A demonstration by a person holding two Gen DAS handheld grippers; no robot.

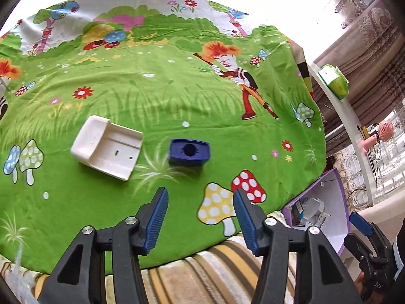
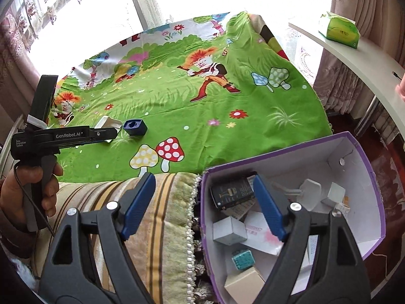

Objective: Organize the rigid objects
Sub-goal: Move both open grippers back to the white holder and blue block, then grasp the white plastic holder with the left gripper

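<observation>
A dark blue plastic block with a round hole (image 1: 189, 151) lies on the green cartoon cloth, just ahead of my left gripper (image 1: 200, 197), which is open and empty. A white plastic tray-like holder (image 1: 107, 150) lies to its left. Both show small in the right wrist view: the blue block (image 2: 135, 127) and the white holder (image 2: 108, 122), partly hidden behind the left gripper's body (image 2: 63, 136). My right gripper (image 2: 204, 183) is open and empty, hovering over the near edge of a purple box (image 2: 364, 167) that holds several small boxes and papers.
The purple box also shows at the right in the left wrist view (image 1: 329, 202). A striped cushion (image 2: 157, 210) lies under the cloth's near edge. A white curved shelf (image 2: 367, 58) at right bears a green tissue pack (image 2: 340, 29). Curtains and a bright window stand behind.
</observation>
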